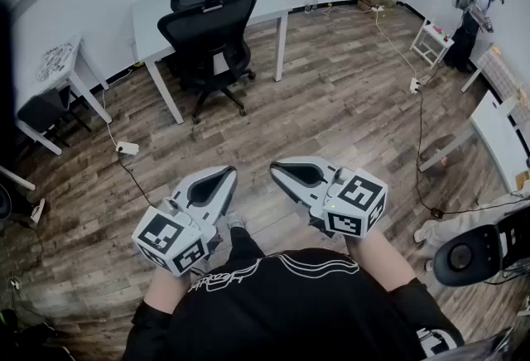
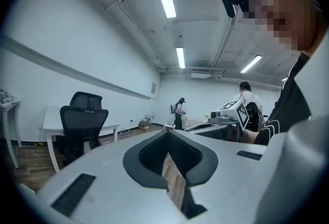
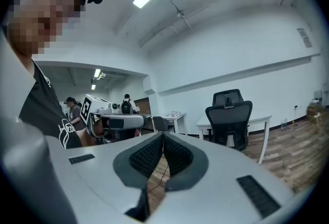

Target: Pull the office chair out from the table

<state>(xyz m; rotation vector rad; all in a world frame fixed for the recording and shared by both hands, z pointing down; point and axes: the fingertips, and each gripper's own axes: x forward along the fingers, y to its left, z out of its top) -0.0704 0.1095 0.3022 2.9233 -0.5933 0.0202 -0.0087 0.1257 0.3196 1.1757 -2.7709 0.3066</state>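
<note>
The black office chair [image 1: 211, 36] stands tucked against the front of a white table [image 1: 153, 12] at the far wall, a few steps away across the wooden floor. It also shows in the left gripper view as the chair [image 2: 82, 125] at the left, and in the right gripper view as the chair [image 3: 230, 115] at the right. My left gripper [image 1: 225, 177] and right gripper [image 1: 277, 169] are held side by side in front of my body, far from the chair. Both are shut with nothing between the jaws.
A power strip [image 1: 127, 148] and its cable lie on the floor left of my path. A small white table [image 1: 62, 61] and a dark chair [image 1: 45, 111] stand at the left. A person [image 1: 472, 20], a white desk [image 1: 501, 136] and another chair [image 1: 476, 252] are at the right.
</note>
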